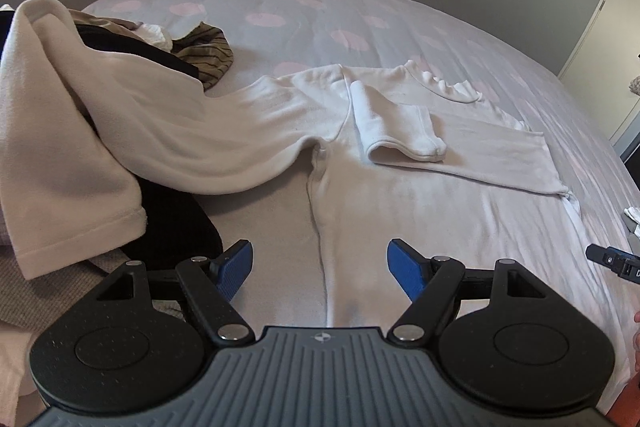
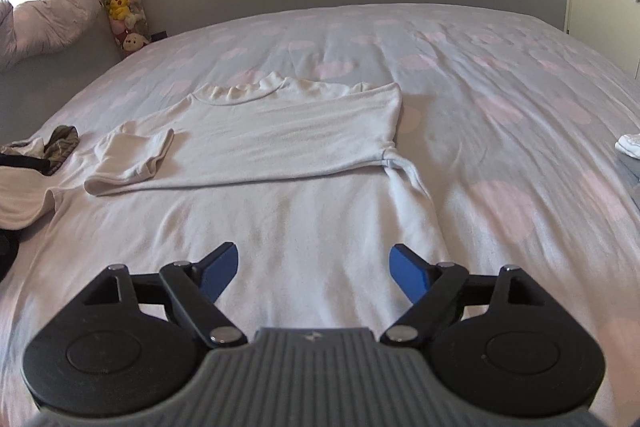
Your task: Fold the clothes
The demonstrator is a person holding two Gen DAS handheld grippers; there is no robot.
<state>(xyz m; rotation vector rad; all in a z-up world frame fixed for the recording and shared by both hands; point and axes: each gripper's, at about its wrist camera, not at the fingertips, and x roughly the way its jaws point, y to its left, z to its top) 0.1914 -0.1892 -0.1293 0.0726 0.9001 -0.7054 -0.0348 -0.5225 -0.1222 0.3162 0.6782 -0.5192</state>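
One big bed (image 2: 500, 75) with pink spots holds a white top (image 2: 280, 187), spread flat near its middle. One sleeve (image 2: 224, 167) is already folded across the chest, with its cuff turned back. The other sleeve (image 1: 132, 131) is not folded yet; it lies over a pile of clothes (image 1: 168, 55) at the side. I think the sleeve fold is half done. Next, a gripper should go to that loose sleeve, pinch it near the cuff and lay it across the chest too. The left gripper (image 1: 320, 269) has its fingers spread wide, holding nothing. The right gripper (image 2: 314, 273) is spread wide and holds nothing too.
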